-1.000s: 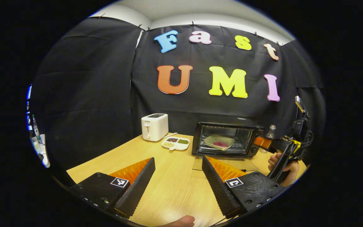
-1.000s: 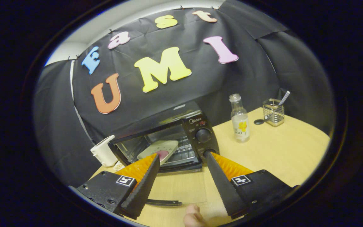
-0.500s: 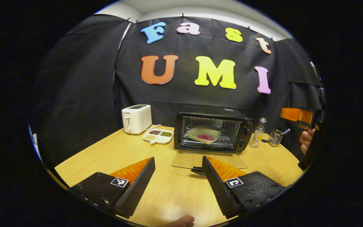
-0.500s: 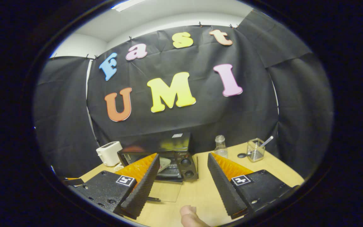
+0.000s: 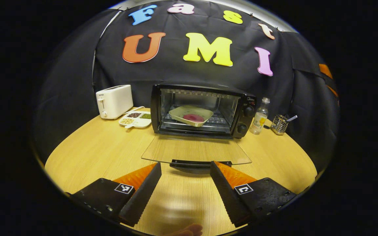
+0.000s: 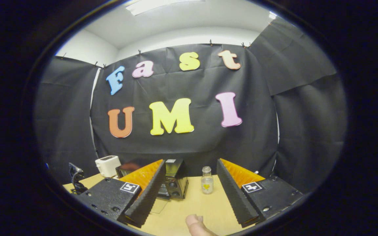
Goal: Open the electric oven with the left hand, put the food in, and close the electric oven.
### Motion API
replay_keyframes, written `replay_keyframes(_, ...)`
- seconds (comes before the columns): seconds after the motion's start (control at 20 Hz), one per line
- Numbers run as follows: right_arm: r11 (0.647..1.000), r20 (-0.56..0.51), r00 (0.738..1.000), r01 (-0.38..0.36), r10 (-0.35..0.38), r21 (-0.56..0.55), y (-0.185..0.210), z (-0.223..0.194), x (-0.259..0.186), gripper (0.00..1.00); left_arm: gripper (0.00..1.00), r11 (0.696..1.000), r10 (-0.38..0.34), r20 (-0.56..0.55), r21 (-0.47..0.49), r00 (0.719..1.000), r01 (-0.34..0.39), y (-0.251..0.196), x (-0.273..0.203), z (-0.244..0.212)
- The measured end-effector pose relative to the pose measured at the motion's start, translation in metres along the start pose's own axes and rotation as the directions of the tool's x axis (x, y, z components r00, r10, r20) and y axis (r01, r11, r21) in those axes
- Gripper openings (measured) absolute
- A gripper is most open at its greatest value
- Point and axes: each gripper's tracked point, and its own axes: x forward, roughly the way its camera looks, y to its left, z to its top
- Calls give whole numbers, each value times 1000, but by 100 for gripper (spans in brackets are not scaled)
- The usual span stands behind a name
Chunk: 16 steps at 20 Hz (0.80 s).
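The black electric oven [image 5: 202, 109] stands at the back of the table with its glass door [image 5: 195, 150] folded down flat. Inside on the rack sits a pale plate with reddish food [image 5: 191, 115]. My left gripper [image 5: 185, 186] is open and low over the table. Its fingertips flank the door's dark handle [image 5: 200, 163], which lies just beyond them, untouched. My right gripper [image 6: 189, 193] is open and holds nothing, pulled back and raised. In the right gripper view the oven [image 6: 176, 183] sits far off, partly hidden behind one finger.
A white toaster [image 5: 114, 101] and a divided dish of grains [image 5: 136, 119] stand left of the oven. A small bottle [image 5: 258, 117] and a wire holder [image 5: 280, 120] stand to its right. Bare wooden table [image 5: 94, 144] spreads in front. A thumb [image 6: 195, 224] shows at the bottom edge.
My left gripper has swung to face the oven and come close to the lowered door's handle. My right gripper has drawn back and risen away from the oven, still open.
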Motion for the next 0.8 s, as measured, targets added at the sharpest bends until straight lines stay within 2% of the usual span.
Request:
replay_keyframes(0.25, 999, 19, 999, 26, -25, -21, -14, 8, -11, 95, 95, 999, -2, -88, 53, 996, 7, -12, 25, -23)
replay_keyframes(0.4, 1000, 26, 1000, 15, -15, -21, -16, 9, -6, 96, 96, 997, 2, -115, 81, 993, 8, -16, 36, -30)
replay_keyframes(0.55, 999, 10, 1000, 26, -26, -27, -22, 5, -2, 96, 96, 997, 16, -148, 83, 989, -4, -15, 44, -35)
replay_keyframes(0.65, 999, -1, 1000, 20, -20, -26, -20, 3, 2, 96, 95, 998, -4, -158, 61, 987, 14, -20, 52, -36)
replay_keyframes(0.8, 999, -9, 1000, 26, -27, -35, -23, 3, 4, 95, 96, 997, -2, -174, 81, 985, 16, -19, 50, -34)
